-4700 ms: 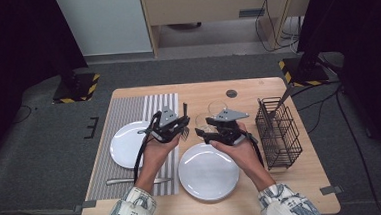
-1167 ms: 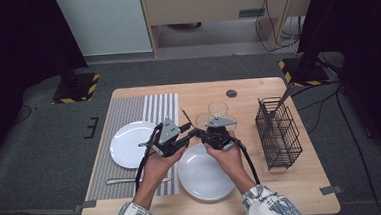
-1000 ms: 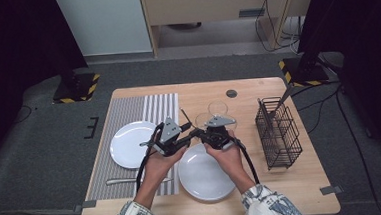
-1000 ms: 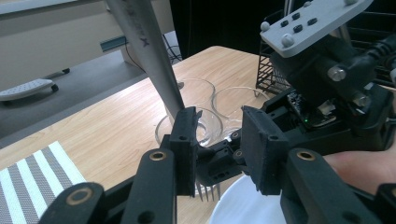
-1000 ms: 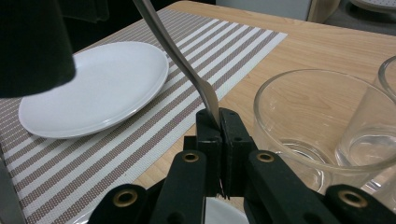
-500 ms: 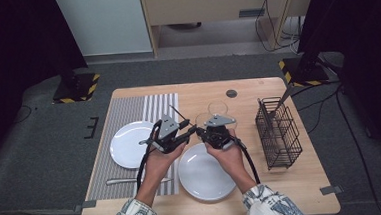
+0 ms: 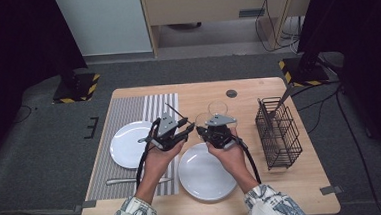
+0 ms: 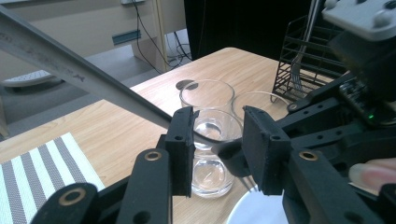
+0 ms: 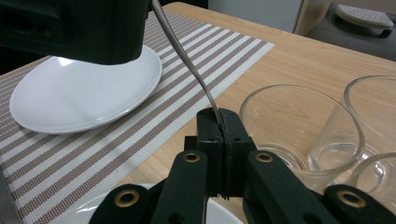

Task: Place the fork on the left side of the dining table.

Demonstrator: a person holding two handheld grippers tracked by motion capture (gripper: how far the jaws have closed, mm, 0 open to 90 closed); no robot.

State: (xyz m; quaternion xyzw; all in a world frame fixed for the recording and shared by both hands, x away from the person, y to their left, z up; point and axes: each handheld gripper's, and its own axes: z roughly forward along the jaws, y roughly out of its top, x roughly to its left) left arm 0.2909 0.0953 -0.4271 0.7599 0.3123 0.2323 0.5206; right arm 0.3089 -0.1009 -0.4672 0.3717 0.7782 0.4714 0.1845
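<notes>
From above: both forearms in over the desk (image 7: pixel 202 91), left hand-held gripper (image 7: pixel 187 130) and right hand-held gripper (image 7: pixel 201 132) tip to tip, a thin metal utensil (image 7: pixel 172 110) slanting up and back past the left one. Beyond the right hand-held gripper, a few glasses (image 7: pixel 217 108); well off to its outer side, a wire rack (image 7: pixel 277 132). Along the left hand-held gripper's own jaws: released, pads standing apart, the utensil's long handle (image 8: pixel 70 72) running down into the gap, with no clear squeeze on it. Along the right hand-held gripper's (image 9: pixel 223 126) jaws: clenched tight on the utensil's narrow neck (image 9: pixel 187 56), which curves up towards the other gripper's body, a white plate (image 9: pixel 84 93) on a striped placemat (image 9: pixel 210 60) beyond. Judged from this: handover from left to right about done, grip taken and released. Left to do, probably: drawing the utensil free and carrying it across to the rack.
</notes>
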